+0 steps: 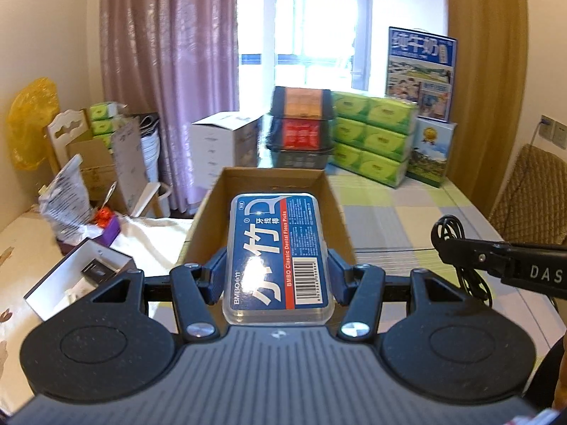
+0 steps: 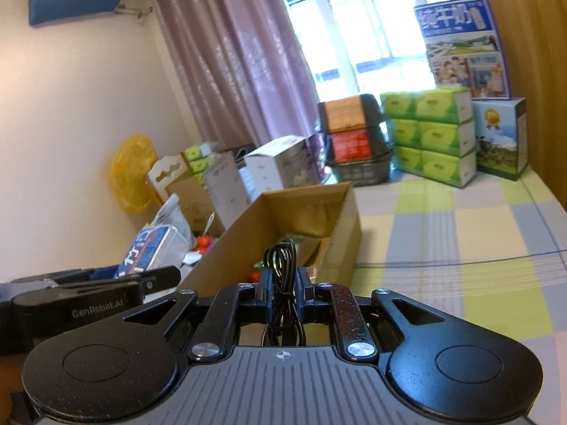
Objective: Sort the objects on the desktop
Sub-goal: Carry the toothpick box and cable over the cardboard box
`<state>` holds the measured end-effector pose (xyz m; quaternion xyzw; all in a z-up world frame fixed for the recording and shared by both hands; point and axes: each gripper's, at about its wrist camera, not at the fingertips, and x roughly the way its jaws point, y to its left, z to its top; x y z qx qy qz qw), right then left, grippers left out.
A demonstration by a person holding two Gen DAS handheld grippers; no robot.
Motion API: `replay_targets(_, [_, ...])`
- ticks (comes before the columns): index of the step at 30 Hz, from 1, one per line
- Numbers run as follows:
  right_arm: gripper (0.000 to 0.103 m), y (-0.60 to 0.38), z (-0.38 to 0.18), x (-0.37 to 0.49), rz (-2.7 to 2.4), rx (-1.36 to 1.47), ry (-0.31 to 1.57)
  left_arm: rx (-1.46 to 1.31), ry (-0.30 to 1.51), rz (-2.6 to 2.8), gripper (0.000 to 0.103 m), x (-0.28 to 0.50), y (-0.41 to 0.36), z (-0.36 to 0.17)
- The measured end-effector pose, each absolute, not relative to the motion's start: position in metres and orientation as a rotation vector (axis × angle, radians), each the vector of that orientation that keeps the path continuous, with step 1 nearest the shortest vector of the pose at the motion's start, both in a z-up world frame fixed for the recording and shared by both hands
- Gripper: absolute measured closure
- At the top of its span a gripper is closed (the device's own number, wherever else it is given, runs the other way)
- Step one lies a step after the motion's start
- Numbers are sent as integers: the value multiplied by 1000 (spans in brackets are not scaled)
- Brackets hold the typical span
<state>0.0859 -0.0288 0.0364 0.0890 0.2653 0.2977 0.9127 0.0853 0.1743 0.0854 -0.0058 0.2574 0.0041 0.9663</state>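
My left gripper (image 1: 277, 276) is shut on a clear dental floss picks box (image 1: 278, 251) with a blue and red label, held above the near end of an open cardboard box (image 1: 209, 205). My right gripper (image 2: 282, 288) is shut on a coiled black cable (image 2: 281, 265), held over the near part of the same cardboard box (image 2: 340, 219). In the right wrist view the floss picks box (image 2: 156, 249) and the left gripper (image 2: 149, 276) show at the left. In the left wrist view the right gripper (image 1: 439, 244) reaches in from the right with the cable (image 1: 450, 228).
A checked cloth (image 2: 460, 248) covers the surface to the right. At the back stand green tissue packs (image 1: 372, 134), a dark basket (image 1: 301, 131), milk cartons (image 1: 421, 71) and a white carton (image 1: 226, 141). Left of the cardboard box lie bags, a small white box (image 1: 71, 276) and clutter.
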Motion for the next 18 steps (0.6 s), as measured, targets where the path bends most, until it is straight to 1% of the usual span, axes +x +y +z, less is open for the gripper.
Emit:
replay_targets(9, [94,1,26,103,645,166,576,-5,540,25,52,100,199,81])
replay_targets(18, [94,18,25,139,645,191,586,21,570,-14,52,138,204,75])
